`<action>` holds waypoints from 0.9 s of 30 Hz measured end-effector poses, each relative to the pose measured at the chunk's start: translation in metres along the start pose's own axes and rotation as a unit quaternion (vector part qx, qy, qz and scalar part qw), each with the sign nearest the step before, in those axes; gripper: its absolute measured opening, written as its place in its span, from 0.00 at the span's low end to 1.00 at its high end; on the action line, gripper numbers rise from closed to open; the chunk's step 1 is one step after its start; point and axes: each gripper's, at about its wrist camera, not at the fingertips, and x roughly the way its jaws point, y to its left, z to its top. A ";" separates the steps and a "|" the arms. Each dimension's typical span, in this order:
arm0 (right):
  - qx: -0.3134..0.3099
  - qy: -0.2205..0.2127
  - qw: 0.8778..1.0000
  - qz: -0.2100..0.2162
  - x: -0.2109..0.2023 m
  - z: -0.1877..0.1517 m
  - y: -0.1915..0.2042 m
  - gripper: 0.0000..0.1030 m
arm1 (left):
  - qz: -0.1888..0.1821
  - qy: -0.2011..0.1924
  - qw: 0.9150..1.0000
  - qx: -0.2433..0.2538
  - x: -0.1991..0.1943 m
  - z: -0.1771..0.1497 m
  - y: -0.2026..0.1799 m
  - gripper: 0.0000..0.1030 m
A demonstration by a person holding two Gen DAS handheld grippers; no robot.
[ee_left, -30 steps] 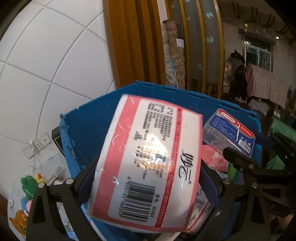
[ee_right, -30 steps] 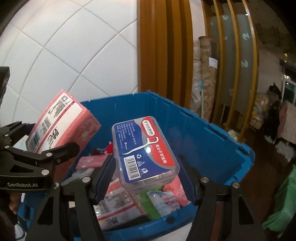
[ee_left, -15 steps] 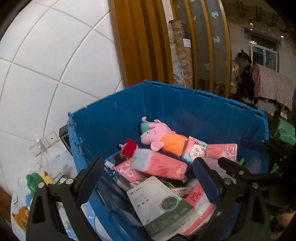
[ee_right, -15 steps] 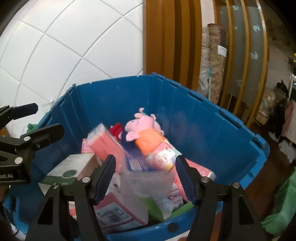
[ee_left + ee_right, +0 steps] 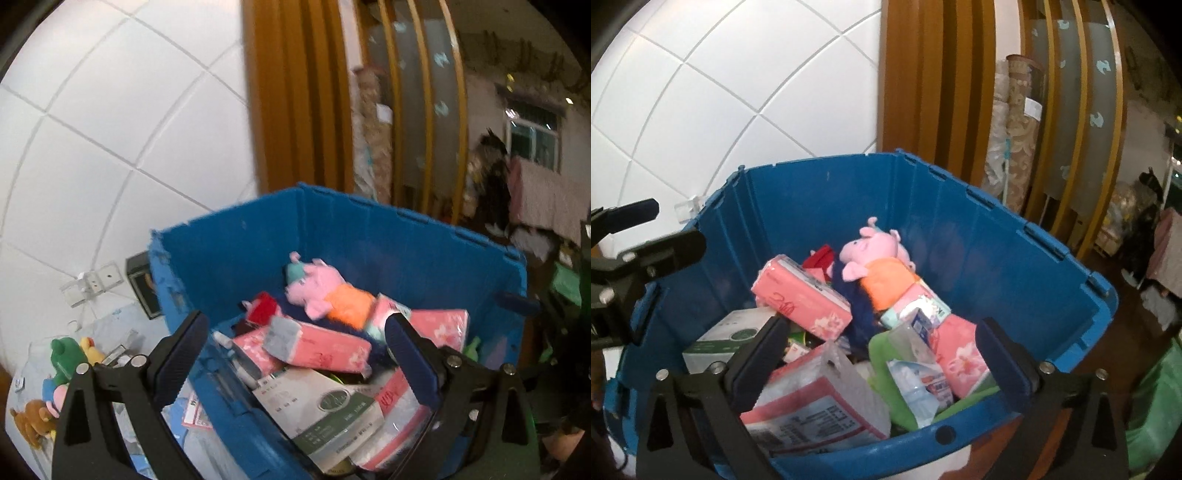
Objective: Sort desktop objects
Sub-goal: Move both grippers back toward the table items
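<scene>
nearest: right gripper [image 5: 879, 354], black frame with dark blue pads, jaws opening wide with nothing pinched between them, poised over the near rim of the crate. left gripper [image 5: 295, 354], same make, jaws spread and empty, at the crate's near left corner.

next: large blue plastic crate [image 5: 997, 229], open-topped, well filled. contents, near to far: a red-and-white wrapped tissue pack [image 5: 812, 410] at the near wall; a clear plastic box with blue label [image 5: 916, 332] tipped among green fabric; a white carton with green round logo [image 5: 325, 402] to the left; a pink tissue pack [image 5: 801, 299] lying slantwise; a pink pig plush in an orange dress [image 5: 875, 262] on top toward the far side, a red item beside it.

left of the crate, outside: small plush toys, green, yellow and brown [image 5: 66, 362], on a pale surface, unsorted.

far: white tiled wall, wooden slats.

status, by my reckoning: most goods are binned; the plush toys at left remain to be collected.
</scene>
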 end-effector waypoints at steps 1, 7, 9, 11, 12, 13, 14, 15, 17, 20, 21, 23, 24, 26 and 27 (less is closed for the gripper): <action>-0.001 -0.003 1.000 -0.001 -0.002 0.000 0.001 1.00 | 0.005 -0.006 1.000 -0.005 -0.003 -0.001 0.002 0.95; 0.006 -0.017 1.000 0.003 -0.011 0.002 0.005 1.00 | 0.021 -0.019 1.000 -0.007 -0.016 -0.004 0.012 0.95; 0.006 -0.023 1.000 0.006 -0.015 0.002 0.008 1.00 | 0.029 -0.010 1.000 -0.006 -0.016 -0.005 0.017 0.95; 0.003 -0.027 1.000 0.009 -0.017 0.003 0.011 1.00 | 0.030 0.000 0.999 -0.013 -0.018 -0.009 0.025 0.95; 0.002 -0.030 1.000 0.011 -0.019 0.004 0.014 1.00 | 0.029 0.004 0.999 -0.018 -0.019 -0.011 0.029 0.95; 0.002 -0.032 0.999 0.012 -0.021 0.004 0.017 1.00 | 0.028 0.007 0.999 -0.021 -0.020 -0.012 0.033 0.95; 0.001 -0.034 0.999 0.013 -0.022 0.004 0.019 1.00 | 0.029 0.009 0.999 -0.025 -0.022 -0.015 0.038 0.95; 0.000 -0.036 0.999 0.015 -0.024 0.005 0.022 1.00 | 0.031 0.011 0.999 -0.029 -0.024 -0.017 0.044 0.95; -0.001 -0.043 0.999 0.017 -0.031 0.007 0.029 1.00 | 0.038 0.015 0.999 -0.036 -0.028 -0.021 0.056 0.95; -0.006 -0.060 0.998 0.025 -0.046 0.010 0.044 1.00 | 0.047 0.016 0.998 -0.045 -0.037 -0.030 0.075 0.95; -0.009 -0.067 0.997 0.028 -0.052 0.011 0.051 1.00 | 0.048 0.019 0.997 -0.049 -0.040 -0.033 0.082 0.95; -0.015 -0.081 0.996 0.035 -0.063 0.013 0.065 1.00 | 0.049 0.017 0.997 -0.061 -0.049 -0.040 0.099 0.95; -0.018 -0.086 0.995 0.040 -0.068 0.015 0.072 1.00 | 0.054 0.015 0.996 -0.065 -0.052 -0.043 0.106 0.95; -0.025 -0.095 0.994 0.050 -0.076 0.016 0.089 1.00 | 0.066 0.017 0.995 -0.072 -0.059 -0.052 0.123 0.95; -0.028 -0.098 0.993 0.054 -0.078 0.017 0.097 1.00 | 0.070 0.019 0.995 -0.074 -0.062 -0.056 0.130 0.95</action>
